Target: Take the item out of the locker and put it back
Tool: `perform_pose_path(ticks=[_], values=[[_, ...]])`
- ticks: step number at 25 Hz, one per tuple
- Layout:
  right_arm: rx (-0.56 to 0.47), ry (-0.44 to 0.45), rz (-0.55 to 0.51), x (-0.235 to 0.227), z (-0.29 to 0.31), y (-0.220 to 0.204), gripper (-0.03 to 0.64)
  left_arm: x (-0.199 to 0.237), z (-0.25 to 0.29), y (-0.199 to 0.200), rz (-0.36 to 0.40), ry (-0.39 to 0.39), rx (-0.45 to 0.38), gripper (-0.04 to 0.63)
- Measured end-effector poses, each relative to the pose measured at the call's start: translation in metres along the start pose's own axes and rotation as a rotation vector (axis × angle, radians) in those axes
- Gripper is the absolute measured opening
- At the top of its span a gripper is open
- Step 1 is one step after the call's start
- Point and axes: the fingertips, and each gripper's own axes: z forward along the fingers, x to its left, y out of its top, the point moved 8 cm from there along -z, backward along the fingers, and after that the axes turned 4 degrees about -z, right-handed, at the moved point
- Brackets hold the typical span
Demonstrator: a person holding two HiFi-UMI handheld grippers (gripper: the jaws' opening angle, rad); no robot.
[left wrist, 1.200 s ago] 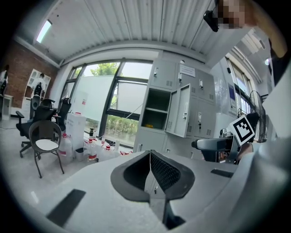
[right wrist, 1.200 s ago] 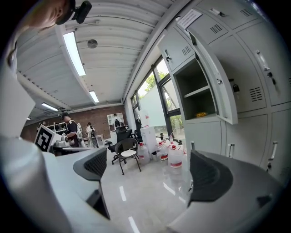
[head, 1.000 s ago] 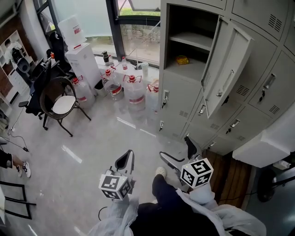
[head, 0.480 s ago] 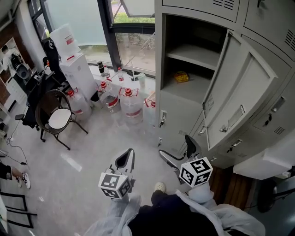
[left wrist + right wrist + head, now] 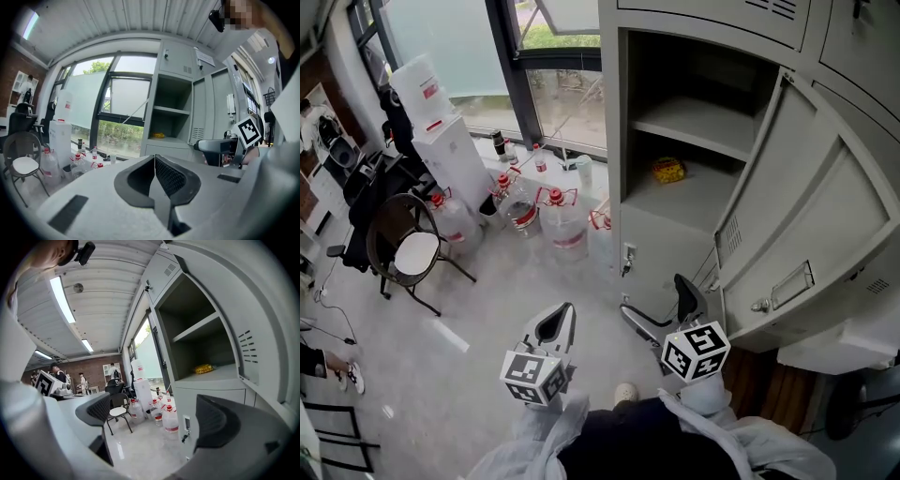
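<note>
Closest in, the left gripper (image 5: 558, 319) is clenched, its jaws pressed together with nothing between them. The right gripper (image 5: 661, 300) hangs released, jaws spread wide and empty, so it looks the likely one to make the grab. Ahead of both claws lies bare pale floor, with clear plastic water jugs with red caps (image 5: 565, 211) off to the left gripper's far side. Up and right of the right gripper swings the open grey metal door (image 5: 806, 234). Beyond it is the tall grey metal locker (image 5: 622, 141), and the small yellow packet (image 5: 668, 170) sits on its lower shelf, well ahead of the right jaws. My call: raise that gripper, steer clear of the door's edge, and bracket the packet squarely before squeezing.
</note>
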Motion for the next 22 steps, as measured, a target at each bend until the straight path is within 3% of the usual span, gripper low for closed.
perform_pose_path(ticks=[11, 22], values=[[-0.010, -0.047, -0.004, -0.021, 0.025, 0.003, 0.571, 0.018, 0.050, -0.003, -0.005, -0.056, 0.028, 0.008], [-0.086, -0.177, -0.040, -0.047, 0.069, 0.056, 0.571, 0.048, 0.132, 0.049, 0.035, -0.204, 0.009, 0.009]])
